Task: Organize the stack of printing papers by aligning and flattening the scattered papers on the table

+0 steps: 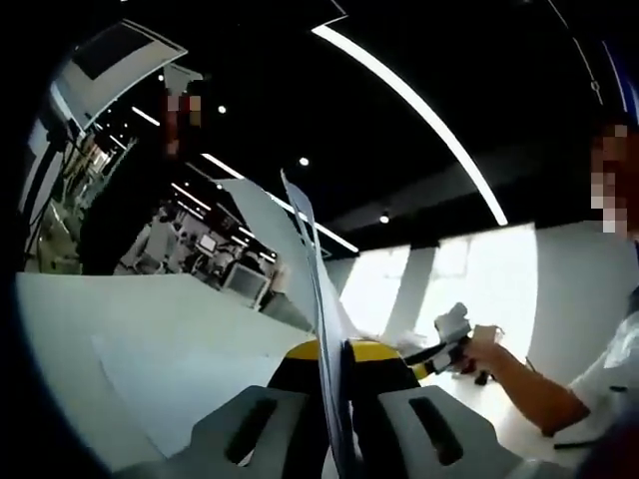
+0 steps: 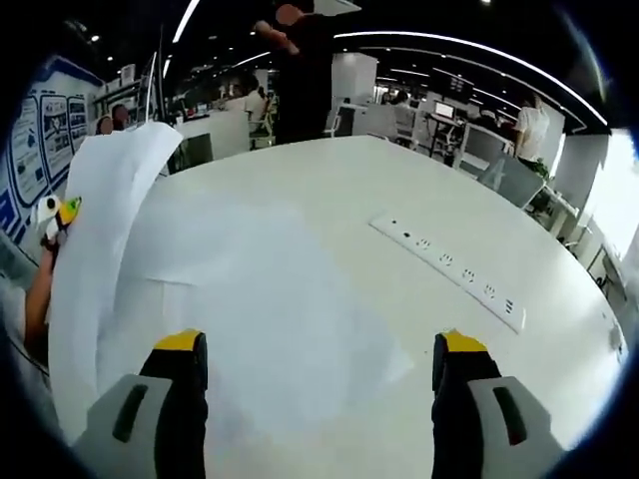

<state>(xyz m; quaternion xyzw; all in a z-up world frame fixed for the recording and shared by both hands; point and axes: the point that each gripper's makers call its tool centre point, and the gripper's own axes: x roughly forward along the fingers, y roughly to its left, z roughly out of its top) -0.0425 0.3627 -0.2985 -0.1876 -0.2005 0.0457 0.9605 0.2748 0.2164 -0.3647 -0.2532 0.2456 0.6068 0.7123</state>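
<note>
Your left gripper [image 1: 334, 399] pinches the sheets [image 1: 318, 299] upright on edge above the table [image 1: 150, 309]. Your right gripper [image 2: 319, 389], jaws spread wide and empty, hovers over the paper [image 2: 260, 299] lying flat (near the power strip [image 2: 449, 264]). Tap the held edges down square before laying them on it.

A: In the left gripper view, the papers [image 1: 324, 329] stand between the jaws and hide their tips. Correct?

B: Yes. In the right gripper view, the raised sheet [image 2: 95, 249] hides the person's arm [image 2: 38, 299], and the left edge cuts it.
</note>
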